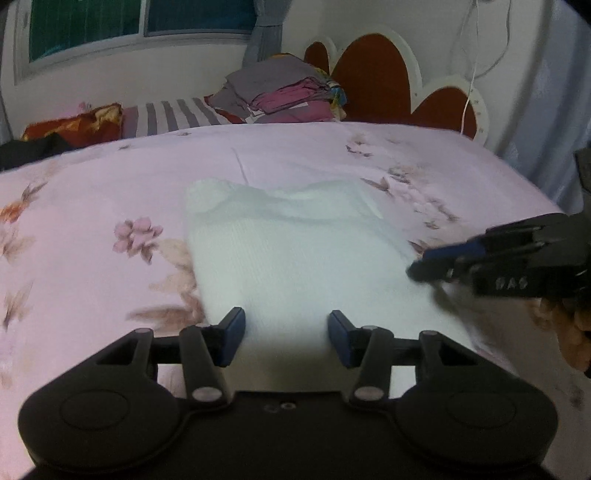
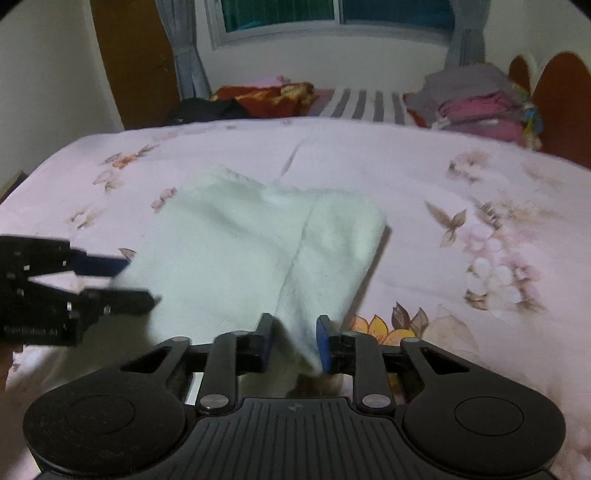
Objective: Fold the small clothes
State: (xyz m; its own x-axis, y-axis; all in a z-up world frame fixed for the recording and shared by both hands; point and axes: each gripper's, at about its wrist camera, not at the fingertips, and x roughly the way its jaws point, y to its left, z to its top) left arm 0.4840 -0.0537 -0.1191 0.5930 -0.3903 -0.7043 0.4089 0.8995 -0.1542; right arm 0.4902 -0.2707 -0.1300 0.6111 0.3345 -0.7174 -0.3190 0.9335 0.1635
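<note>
A small white garment [image 1: 295,254] lies partly folded on the pink floral bedsheet [image 1: 92,206]. My left gripper [image 1: 286,334] is open at its near edge, with the cloth between the fingers. The right gripper [image 1: 424,264] shows at the cloth's right edge in this view. In the right wrist view the garment [image 2: 240,251] has a folded flap on its right side. My right gripper [image 2: 294,338] is open, with a fold of the cloth's near corner between the fingers. The left gripper [image 2: 136,280] shows open at the cloth's left edge.
A stack of folded clothes [image 1: 284,92] sits at the head of the bed beside a brown and white headboard [image 1: 373,74]. A striped pillow [image 1: 173,114] and a red patterned cushion [image 1: 81,123] lie along the far side. A window [image 2: 332,14] is behind.
</note>
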